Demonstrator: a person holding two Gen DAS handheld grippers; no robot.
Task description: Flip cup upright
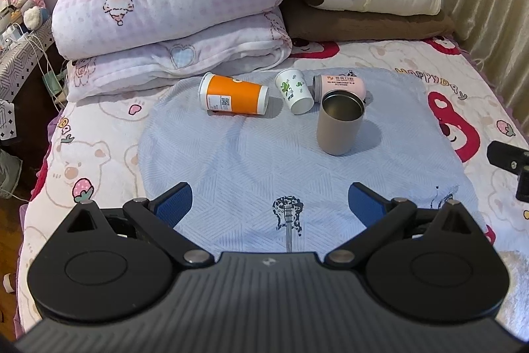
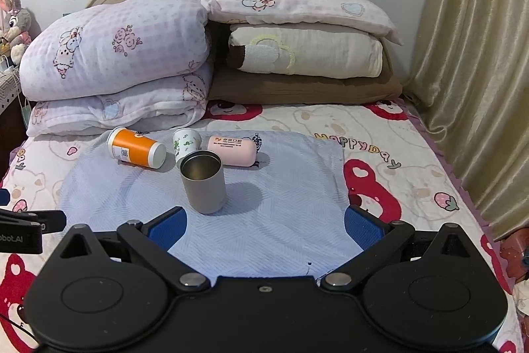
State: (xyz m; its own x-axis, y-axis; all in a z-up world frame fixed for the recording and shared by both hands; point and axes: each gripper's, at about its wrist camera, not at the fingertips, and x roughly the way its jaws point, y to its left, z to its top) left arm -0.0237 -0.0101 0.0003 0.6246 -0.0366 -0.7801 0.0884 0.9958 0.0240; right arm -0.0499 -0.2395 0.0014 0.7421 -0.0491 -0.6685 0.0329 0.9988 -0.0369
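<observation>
Left tool (image 1: 269, 204), right tool (image 2: 264, 229): both released, empty. Orange cup (image 1: 233, 95), upper centre, lying sideways: likely light, crushable paper; grip mid-body, gently.

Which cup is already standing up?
The grey metal cup, nearest the claws. The orange cup, the white leaf-print cup and the pink cup all lie sideways.

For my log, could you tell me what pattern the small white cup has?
Green leaf-like prints on the white cup, clearest in the left wrist view.
</observation>
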